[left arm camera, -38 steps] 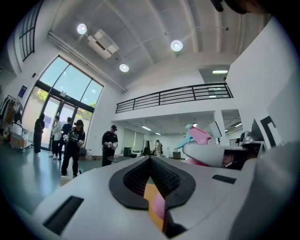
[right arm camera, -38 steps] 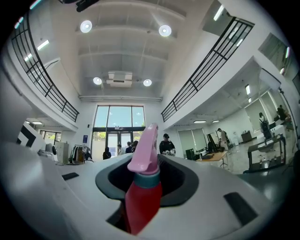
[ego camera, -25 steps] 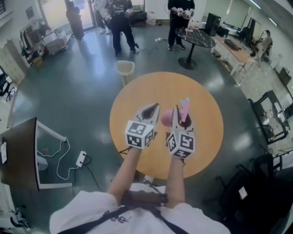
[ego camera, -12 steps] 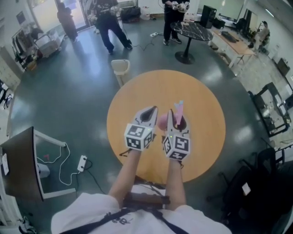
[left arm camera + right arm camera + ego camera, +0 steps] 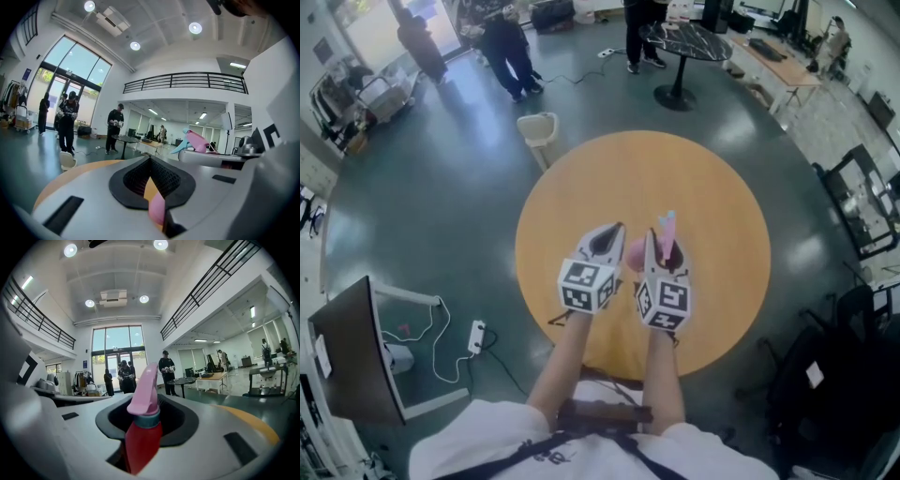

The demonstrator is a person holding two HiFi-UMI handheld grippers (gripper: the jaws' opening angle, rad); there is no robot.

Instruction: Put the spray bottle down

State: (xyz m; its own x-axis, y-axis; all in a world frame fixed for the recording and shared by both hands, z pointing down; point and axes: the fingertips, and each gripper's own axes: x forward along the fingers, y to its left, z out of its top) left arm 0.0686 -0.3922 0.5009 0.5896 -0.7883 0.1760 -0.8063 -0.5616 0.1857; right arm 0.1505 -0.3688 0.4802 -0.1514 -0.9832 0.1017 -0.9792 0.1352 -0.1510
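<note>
**A:** Looking at the right gripper (image 5: 661,246), what is seen between its jaws?

**B:** The spray bottle (image 5: 140,434) is clamped there. Its red body is pressed between the jaws, roughly upright, with the teal collar and pink spray head standing above them.

**A:** Where is the bottle placed in relation to the bench (image 5: 712,197)?

**B:** It is held over the round orange bench, on the near side of the middle. Whether its base touches the top cannot be told.

**A:** How is the left gripper (image 5: 602,239) set?

**B:** Its jaws are closed to a point, with nothing gripped. It is held just beside the right gripper, also over the bench.

**A:** Is anything else noted?

**B:** A pale bin (image 5: 537,129) is stood on the floor by the bench's far edge, and people (image 5: 511,52) are seen well beyond it.
</note>
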